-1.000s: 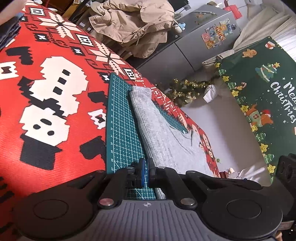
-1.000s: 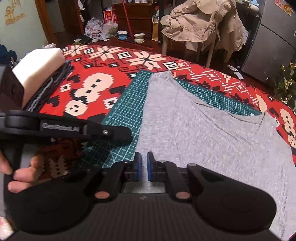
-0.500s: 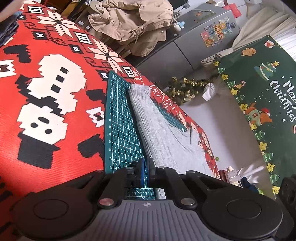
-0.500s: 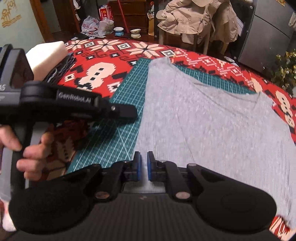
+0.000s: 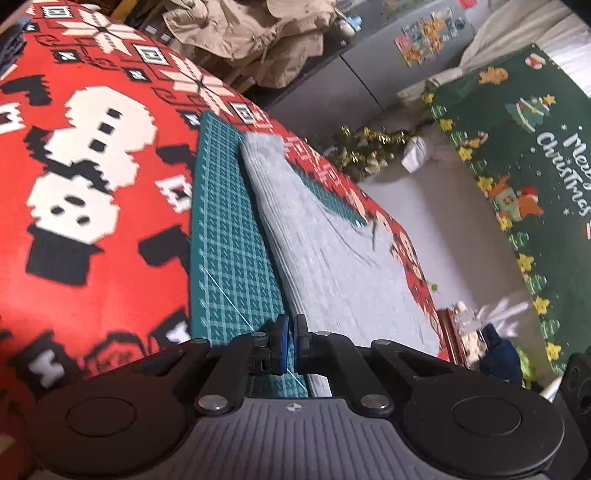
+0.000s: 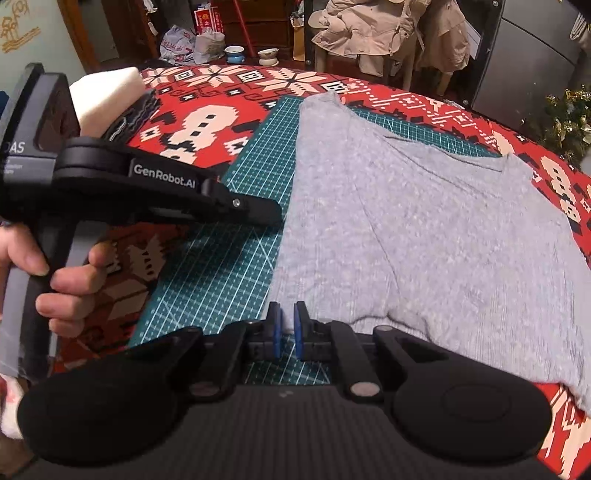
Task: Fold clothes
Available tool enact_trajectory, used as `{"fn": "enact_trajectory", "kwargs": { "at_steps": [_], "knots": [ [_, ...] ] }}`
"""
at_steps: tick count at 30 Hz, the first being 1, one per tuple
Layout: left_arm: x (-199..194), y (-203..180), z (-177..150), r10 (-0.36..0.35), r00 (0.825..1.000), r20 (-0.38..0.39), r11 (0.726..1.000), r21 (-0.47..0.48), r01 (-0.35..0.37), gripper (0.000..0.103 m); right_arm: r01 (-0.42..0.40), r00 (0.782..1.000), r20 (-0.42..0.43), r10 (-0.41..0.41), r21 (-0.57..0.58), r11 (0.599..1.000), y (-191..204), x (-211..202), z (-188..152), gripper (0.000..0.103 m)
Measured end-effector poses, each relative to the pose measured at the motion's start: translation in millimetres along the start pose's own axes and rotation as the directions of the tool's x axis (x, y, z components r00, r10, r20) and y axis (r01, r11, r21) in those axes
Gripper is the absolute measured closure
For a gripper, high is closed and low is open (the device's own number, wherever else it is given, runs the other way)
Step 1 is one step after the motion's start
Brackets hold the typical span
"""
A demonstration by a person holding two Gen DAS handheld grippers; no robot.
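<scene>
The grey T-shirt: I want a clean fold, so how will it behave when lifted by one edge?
The grey T-shirt looks thin and creased, so it will probably drape limply. On the green cutting mat it may drag and bunch.

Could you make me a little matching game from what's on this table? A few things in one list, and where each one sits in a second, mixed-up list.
Things:
1. grey shirt
2. green cutting mat
3. beige coat
4. white foam block

Places:
A. draped over a chair behind the table
B. directly on the red patterned tablecloth, under the shirt
C. on a dark folded pile at the table's left edge
D. spread across the mat

Pairs: 1-D, 2-B, 3-A, 4-C
</scene>
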State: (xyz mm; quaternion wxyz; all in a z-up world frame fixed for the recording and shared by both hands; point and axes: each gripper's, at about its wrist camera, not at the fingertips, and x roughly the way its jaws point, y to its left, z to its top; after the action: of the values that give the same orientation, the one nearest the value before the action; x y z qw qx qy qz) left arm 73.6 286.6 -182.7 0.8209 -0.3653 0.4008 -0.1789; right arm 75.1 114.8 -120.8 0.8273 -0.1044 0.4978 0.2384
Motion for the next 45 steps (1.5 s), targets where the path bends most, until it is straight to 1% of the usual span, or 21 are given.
{"fn": "enact_trajectory", "kwargs": {
  "at_steps": [4,8,11,13,15,17,19,21,23,25,29,33,35,38,41,42,43,45],
  "knots": [
    [0,-5,-5,-0.012,1.000,-0.021,1.000,0.000,0.012,0.102,-0.006,1.000,-0.001,0.006,0.010,1.000,-1,-3,-4,0.095],
    [-5,-10,-12,-0.019,1.000,-0.019,1.000,0.001,0.019,0.102,0.000,0.999,0.038,-0.001,0.027,1.000,-5,-9,-8,0.095],
    [-14,-20,-19,-0.019,1.000,-0.008,0.999,0.032,0.019,0.102,-0.023,0.998,0.053,0.021,0.032,0.999,-11,-12,-15,0.095],
    [-19,-31,-26,-0.011,1.000,-0.003,0.998,0.063,0.011,0.102,-0.023,0.996,0.089,0.019,0.043,0.999,-18,-21,-23,0.095],
    [-21,-42,-34,0.010,1.000,-0.003,0.995,0.101,-0.010,0.102,-0.029,0.991,0.131,0.018,0.078,0.997,-30,-32,-32,0.095],
    [-20,-52,-42,0.048,0.999,0.001,0.990,0.130,-0.048,0.102,-0.022,0.987,0.158,0.004,0.112,0.993,-47,-42,-40,0.094],
    [-20,-64,-49,0.063,0.998,0.014,0.987,0.147,-0.065,0.102,-0.013,0.983,0.184,-0.015,0.148,0.989,-66,-53,-49,0.094],
    [-19,-78,-56,0.052,0.998,0.022,0.984,0.168,-0.055,0.102,0.008,0.978,0.203,-0.046,0.182,0.983,-87,-63,-58,0.094],
    [-17,-92,-62,0.039,0.999,0.027,0.982,0.185,-0.043,0.102,0.029,0.972,0.223,-0.079,0.221,0.975,-109,-74,-68,0.092],
    [-12,-106,-67,0.043,0.999,0.027,0.978,0.205,-0.048,0.101,0.047,0.965,0.235,-0.114,0.273,0.961,-134,-84,-80,0.092],
    [-1,-135,-78,0.100,0.994,0.043,0.959,0.264,-0.108,0.100,0.099,0.948,0.250,-0.197,0.357,0.929,-179,-99,-105,0.090],
    [6,-159,-91,0.143,0.987,0.067,0.940,0.302,-0.157,0.099,0.112,0.935,0.255,-0.245,0.445,0.888,-219,-111,-131,0.090],
    [9,-168,-96,0.144,0.987,0.069,0.937,0.311,-0.158,0.099,0.125,0.928,0.253,-0.274,0.482,0.867,-239,-117,-143,0.090],
    [19,-179,-101,0.154,0.986,0.058,0.934,0.318,-0.164,0.099,0.128,0.918,0.257,-0.300,0.525,0.842,-268,-119,-153,0.090],
    [37,-193,-102,0.164,0.986,0.029,0.924,0.345,-0.164,0.099,0.120,0.915,0.262,-0.308,0.551,0.826,-289,-114,-156,0.088],
    [44,-199,-101,0.163,0.987,0.016,0.919,0.363,-0.158,0.099,0.115,0.914,0.266,-0.308,0.556,0.823,-296,-114,-158,0.086],
    [52,-206,-101,0.161,0.987,0.006,0.910,0.385,-0.151,0.099,0.103,0.913,0.274,-0.303,0.563,0.820,-300,-112,-159,0.082],
    [74,-222,-99,0.166,0.986,-0.021,0.885,0.443,-0.139,0.099,0.078,0.910,0.291,-0.294,0.577,0.813,-310,-110,-162,0.081]
  ]
}}
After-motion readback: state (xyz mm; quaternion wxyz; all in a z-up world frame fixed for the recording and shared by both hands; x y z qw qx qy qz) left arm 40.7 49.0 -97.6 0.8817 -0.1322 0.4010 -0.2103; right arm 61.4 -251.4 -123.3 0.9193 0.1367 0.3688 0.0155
